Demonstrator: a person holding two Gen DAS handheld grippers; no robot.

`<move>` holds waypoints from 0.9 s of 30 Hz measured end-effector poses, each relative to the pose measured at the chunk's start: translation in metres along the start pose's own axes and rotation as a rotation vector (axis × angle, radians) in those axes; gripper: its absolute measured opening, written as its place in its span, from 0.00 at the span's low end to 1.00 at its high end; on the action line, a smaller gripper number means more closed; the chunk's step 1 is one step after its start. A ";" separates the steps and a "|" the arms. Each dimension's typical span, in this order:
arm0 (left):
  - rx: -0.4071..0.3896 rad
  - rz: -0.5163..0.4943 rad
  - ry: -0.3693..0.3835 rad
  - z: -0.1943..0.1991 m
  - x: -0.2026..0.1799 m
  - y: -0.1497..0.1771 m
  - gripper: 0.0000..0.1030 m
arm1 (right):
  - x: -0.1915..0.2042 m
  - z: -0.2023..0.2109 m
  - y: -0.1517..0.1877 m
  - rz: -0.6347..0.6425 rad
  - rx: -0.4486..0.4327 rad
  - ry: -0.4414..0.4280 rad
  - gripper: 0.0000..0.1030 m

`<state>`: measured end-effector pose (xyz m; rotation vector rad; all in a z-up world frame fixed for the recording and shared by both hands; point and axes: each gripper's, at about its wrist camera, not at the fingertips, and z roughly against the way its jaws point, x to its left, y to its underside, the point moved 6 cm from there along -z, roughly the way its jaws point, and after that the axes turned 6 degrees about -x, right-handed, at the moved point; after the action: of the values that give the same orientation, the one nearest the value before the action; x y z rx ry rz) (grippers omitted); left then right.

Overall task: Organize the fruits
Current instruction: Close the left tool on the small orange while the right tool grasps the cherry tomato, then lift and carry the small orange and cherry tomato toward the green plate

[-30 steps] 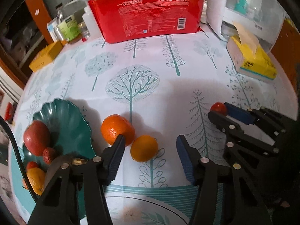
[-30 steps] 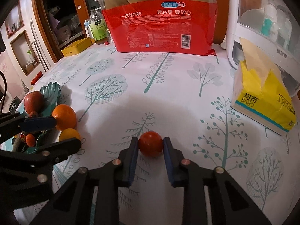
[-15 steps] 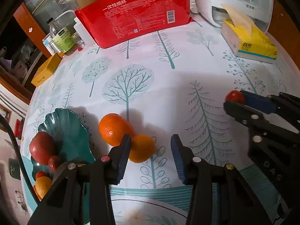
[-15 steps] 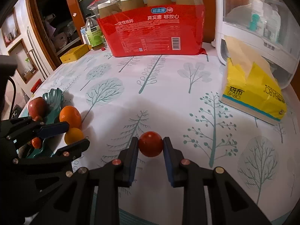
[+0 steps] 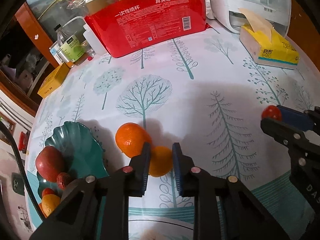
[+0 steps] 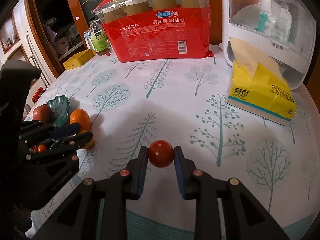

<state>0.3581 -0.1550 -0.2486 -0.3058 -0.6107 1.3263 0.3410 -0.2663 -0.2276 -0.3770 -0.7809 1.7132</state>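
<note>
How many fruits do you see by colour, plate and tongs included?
Orange: 3 (large orange, small orange, plated orange)
Red: 4 (apple, tomato, dark berry, small red fruit)
Total: 7

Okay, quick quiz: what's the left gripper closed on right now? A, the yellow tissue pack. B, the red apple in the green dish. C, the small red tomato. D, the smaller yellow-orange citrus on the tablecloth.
D: in the left wrist view the left gripper has its blue pads on both sides of the smaller orange citrus; the jaws have just been closing on it.
</note>
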 end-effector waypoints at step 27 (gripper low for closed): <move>0.026 0.360 0.329 0.025 0.026 0.031 0.22 | 0.011 0.063 0.049 -0.099 -0.003 0.021 0.26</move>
<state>0.3217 -0.1262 -0.2389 -0.6204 -0.2669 1.5822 0.2631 -0.2808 -0.2137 -0.3521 -0.7745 1.6137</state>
